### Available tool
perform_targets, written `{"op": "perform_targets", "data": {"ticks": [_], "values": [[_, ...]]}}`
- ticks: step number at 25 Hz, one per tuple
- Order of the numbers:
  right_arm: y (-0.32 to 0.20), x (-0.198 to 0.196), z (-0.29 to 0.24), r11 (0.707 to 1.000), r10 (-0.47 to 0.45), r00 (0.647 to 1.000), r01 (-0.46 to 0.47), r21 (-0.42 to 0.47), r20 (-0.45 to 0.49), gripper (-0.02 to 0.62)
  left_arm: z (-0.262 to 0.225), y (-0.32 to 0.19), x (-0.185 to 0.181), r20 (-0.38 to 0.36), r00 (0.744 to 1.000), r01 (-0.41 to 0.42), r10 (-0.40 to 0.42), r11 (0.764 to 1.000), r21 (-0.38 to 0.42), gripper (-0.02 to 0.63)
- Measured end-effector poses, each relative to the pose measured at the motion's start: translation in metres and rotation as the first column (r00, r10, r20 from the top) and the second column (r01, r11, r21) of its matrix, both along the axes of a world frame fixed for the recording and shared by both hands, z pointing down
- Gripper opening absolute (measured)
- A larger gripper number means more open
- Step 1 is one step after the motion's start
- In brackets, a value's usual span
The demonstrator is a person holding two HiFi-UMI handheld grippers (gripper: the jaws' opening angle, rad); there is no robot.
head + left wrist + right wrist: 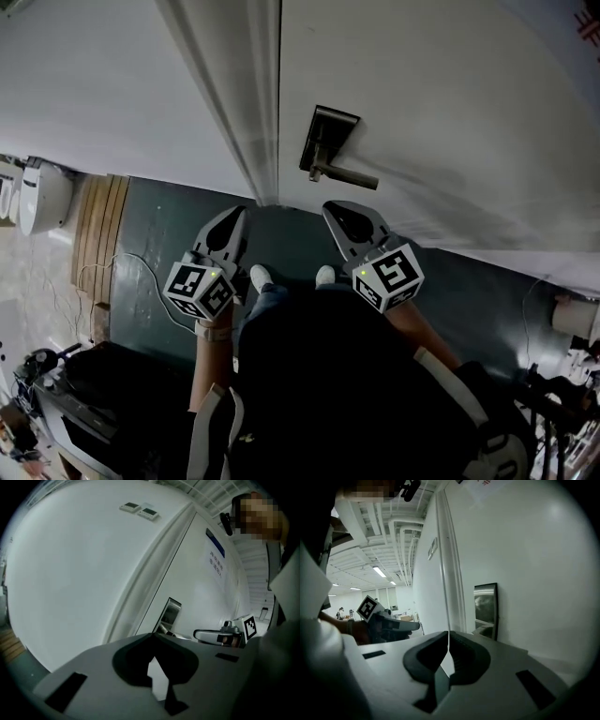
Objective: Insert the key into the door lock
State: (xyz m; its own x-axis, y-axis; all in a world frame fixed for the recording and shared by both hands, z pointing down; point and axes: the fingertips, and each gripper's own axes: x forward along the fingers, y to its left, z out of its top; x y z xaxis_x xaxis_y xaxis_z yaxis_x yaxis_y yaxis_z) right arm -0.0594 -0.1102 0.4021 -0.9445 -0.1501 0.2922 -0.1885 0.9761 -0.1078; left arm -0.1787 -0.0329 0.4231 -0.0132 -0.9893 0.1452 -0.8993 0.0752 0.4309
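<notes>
A white door (431,103) carries a dark metal lock plate (330,139) with a lever handle (347,175) below it. My left gripper (234,216) and right gripper (337,211) hang side by side below the handle, apart from the door, tips pointing at it. Both have their jaws together with nothing showing between them. No key is visible in any view. The lock plate (169,616) stands ahead of the left gripper (152,634), slightly right. In the right gripper view the lock plate (485,607) is just right of the right gripper (448,633).
The door frame (262,103) runs down left of the lock. The person's shoes (261,277) stand on a dark green floor. Wooden slats (101,230), a thin cable (141,267) and a black case (94,394) lie to the left.
</notes>
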Motion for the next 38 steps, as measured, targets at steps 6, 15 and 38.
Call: {"op": "perform_targets", "data": {"ticks": [6, 15, 38], "values": [[0.014, -0.017, -0.019, 0.993, -0.109, 0.994, 0.108, 0.037, 0.018, 0.017, -0.02, 0.022, -0.006, 0.107, 0.993, 0.058, -0.056, 0.998, -0.011, 0.009], [0.032, -0.031, -0.036, 0.974, -0.209, 0.977, 0.205, 0.101, 0.03, 0.017, -0.035, 0.046, -0.008, 0.239, 0.963, 0.134, -0.126, 0.991, -0.017, 0.009], [0.04, -0.034, -0.029, 0.967, -0.227, 0.974, 0.225, 0.123, 0.006, 0.017, -0.039, 0.053, -0.013, 0.256, 0.957, 0.151, -0.14, 0.988, -0.023, 0.009]]}}
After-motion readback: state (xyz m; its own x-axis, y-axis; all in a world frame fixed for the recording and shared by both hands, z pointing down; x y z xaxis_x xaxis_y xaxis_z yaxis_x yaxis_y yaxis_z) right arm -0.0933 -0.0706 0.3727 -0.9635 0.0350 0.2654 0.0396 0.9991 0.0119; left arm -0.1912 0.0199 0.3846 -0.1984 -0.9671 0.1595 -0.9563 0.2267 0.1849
